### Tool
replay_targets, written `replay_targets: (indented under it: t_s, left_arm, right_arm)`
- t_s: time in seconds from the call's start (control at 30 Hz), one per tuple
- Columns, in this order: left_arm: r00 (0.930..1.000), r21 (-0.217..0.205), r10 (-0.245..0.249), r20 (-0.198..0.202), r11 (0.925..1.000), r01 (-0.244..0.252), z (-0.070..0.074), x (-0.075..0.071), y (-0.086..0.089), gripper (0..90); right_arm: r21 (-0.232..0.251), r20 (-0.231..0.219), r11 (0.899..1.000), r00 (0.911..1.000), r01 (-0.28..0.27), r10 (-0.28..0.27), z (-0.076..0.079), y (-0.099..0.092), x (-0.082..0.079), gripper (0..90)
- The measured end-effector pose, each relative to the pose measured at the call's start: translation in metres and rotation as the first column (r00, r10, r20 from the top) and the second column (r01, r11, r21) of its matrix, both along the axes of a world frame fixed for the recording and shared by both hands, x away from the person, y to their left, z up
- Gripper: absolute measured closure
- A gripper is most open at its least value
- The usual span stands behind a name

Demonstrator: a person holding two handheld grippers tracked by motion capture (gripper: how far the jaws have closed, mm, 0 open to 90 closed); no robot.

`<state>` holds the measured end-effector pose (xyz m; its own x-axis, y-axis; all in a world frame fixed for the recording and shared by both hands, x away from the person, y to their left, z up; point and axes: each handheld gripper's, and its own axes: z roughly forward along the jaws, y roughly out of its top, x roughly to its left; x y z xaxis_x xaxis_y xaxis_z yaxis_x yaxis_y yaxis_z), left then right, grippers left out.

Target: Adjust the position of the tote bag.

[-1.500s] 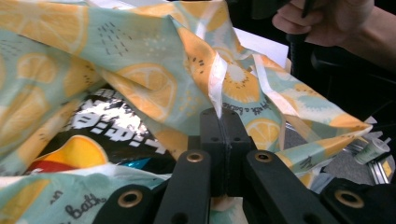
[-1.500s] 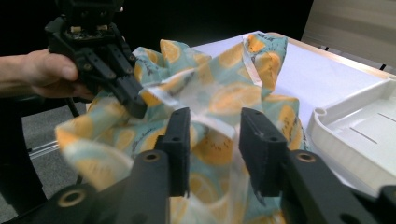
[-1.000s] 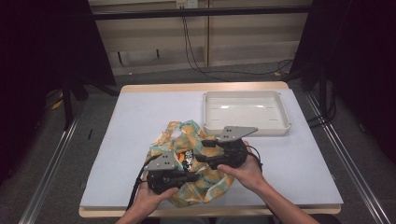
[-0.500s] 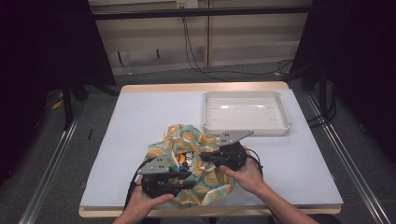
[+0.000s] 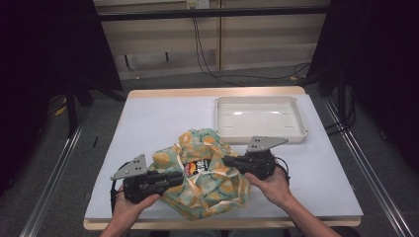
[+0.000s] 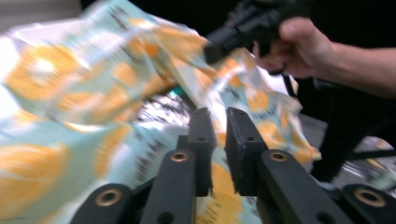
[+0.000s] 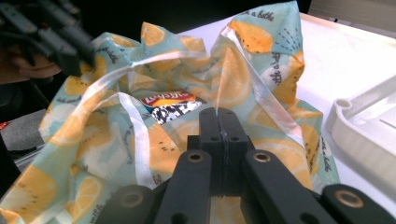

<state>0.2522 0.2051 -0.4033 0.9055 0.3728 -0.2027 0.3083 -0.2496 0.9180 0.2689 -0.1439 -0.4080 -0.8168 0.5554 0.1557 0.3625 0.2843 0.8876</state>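
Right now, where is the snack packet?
In the high view the snack packet sits inside the open mouth of the lemon-print bag, at the table's near edge between the left gripper and right gripper, in front of the white tray.

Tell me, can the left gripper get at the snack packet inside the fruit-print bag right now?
Probably yes. The bag gapes toward the left gripper, whose jaws, just closing, stand slightly apart at the opening with the snack packet beyond; loose cloth could snag.
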Motion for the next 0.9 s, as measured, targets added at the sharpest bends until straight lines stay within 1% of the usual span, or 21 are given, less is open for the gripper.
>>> replay_targets:
  t_s: [0.03,0.1,0.17,0.2,0.23,0.27,0.3,0.33,0.4,0.43,0.47,0.5,0.6,0.63,0.7,0.73,0.77,0.8,0.83,0.87,0.9]
  left_arm:
    - [0.9997,0.027,0.023,0.011,0.9994,-0.023,0.003,0.005,0.001,67.0]
    - [0.9989,0.048,0.04,0.023,0.998,-0.042,0.002,0.009,0.001,65.3]
    - [0.9994,0.055,0.028,0.022,0.998,-0.029,0.0,0.012,0.001,67.3]
    - [0.999,0.083,0.034,0.03,0.9958,-0.036,-0.002,0.014,0.001,67.3]
    - [0.9988,0.097,0.039,0.031,0.9944,-0.042,-0.005,0.016,0.002,63.6]
    - [0.9985,0.102,0.055,0.007,0.9933,-0.055,-0.012,0.022,0.003,61.1]
    - [0.9985,0.102,0.055,0.007,0.9933,-0.055,-0.012,0.022,0.003,58.4]
    - [0.9986,0.12,0.049,-0.019,0.9917,-0.047,-0.02,0.025,0.003,58.1]
    - [0.9986,0.135,0.03,-0.042,0.9905,-0.024,-0.027,0.024,0.001,55.4]
    - [0.9986,0.135,0.03,-0.042,0.9905,-0.024,-0.027,0.024,0.001,55.0]
    - [0.9987,0.17,0.024,-0.046,0.9853,-0.015,-0.03,0.021,0.0,55.5]
    - [0.9986,0.177,0.019,-0.05,0.9841,-0.01,-0.031,0.019,0.0,58.6]
    - [0.9988,0.189,-0.003,-0.05,0.9818,0.012,-0.033,0.018,0.0,85.6]
    - [0.9991,0.206,-0.008,-0.042,0.9784,0.016,-0.034,0.017,0.0,89.9]
    - [0.9985,0.199,-0.026,-0.049,0.9794,0.035,-0.033,0.017,0.002,90.0]
    - [0.9989,0.167,-0.015,-0.045,0.9857,0.022,-0.027,0.014,0.006,90.0]
    - [0.9989,0.167,-0.015,-0.045,0.9857,0.022,-0.027,0.014,0.006,90.0]
    - [0.9995,0.117,-0.005,-0.03,0.9931,0.008,-0.019,0.008,0.015,90.0]
    - [0.9995,0.117,-0.005,-0.03,0.9931,0.008,-0.019,0.008,0.015,90.0]
    - [0.9999,0.074,0.014,-0.008,0.9971,-0.013,-0.012,-0.002,0.026,90.0]
    - [0.9999,0.074,0.014,-0.008,0.9971,-0.013,-0.012,-0.002,0.026,90.0]
  right_arm:
    - [0.01,0.001,1.0,1.0,-0.002,0.002,0.001,0.0,0.0,90.0]
    - [0.011,0.002,1.0,1.0,-0.003,0.003,0.002,0.001,0.001,90.0]
    - [0.012,0.002,1.0,1.0,-0.003,0.003,0.002,0.001,0.001,90.0]
    - [0.011,0.003,1.0,1.0,-0.004,0.004,0.002,0.001,0.001,90.0]
    - [0.01,0.003,1.0,1.0,-0.004,0.004,0.002,0.001,0.001,90.0]
    - [0.012,0.003,1.0,1.0,-0.003,0.003,0.002,0.001,0.001,90.0]
    - [0.012,0.003,1.0,1.0,-0.003,0.003,0.002,0.001,0.001,90.0]
    - [0.012,0.005,1.0,1.0,-0.001,0.001,0.002,0.0,0.002,90.0]
    - [0.012,0.005,1.0,1.0,0.006,-0.006,0.003,-0.002,0.003,90.0]
    - [0.014,0.003,1.0,1.0,0.008,-0.008,0.003,-0.003,0.004,90.0]
    - [0.009,0.006,1.0,0.9999,0.014,-0.014,0.003,-0.005,0.004,90.0]
    - [0.012,0.005,1.0,0.9998,0.019,-0.019,0.002,-0.006,0.005,90.0]
    - [0.012,0.002,0.999,0.9994,0.034,-0.034,0.001,-0.011,0.007,90.0]
    - [0.009,0.002,0.999,0.9992,0.039,-0.039,0.001,-0.012,0.007,90.0]
    - [0.011,0.003,0.999,0.9991,0.042,-0.042,0.001,-0.013,0.008,90.0]
    - [0.014,0.002,0.999,0.9988,0.048,-0.048,0.002,-0.015,0.008,90.0]
    - [0.013,0.007,0.999,0.9986,0.053,-0.053,0.004,-0.017,0.008,90.0]
    - [0.016,0.01,0.998,0.9983,0.057,-0.058,0.005,-0.019,0.008,90.0]
    - [0.016,0.01,0.998,0.9983,0.057,-0.058,0.005,-0.019,0.008,90.0]
    - [0.024,0.016,0.997,0.9972,0.072,-0.073,0.007,-0.025,0.008,90.0]
    - [0.024,0.016,0.997,0.9972,0.072,-0.073,0.007,-0.025,0.008,90.0]
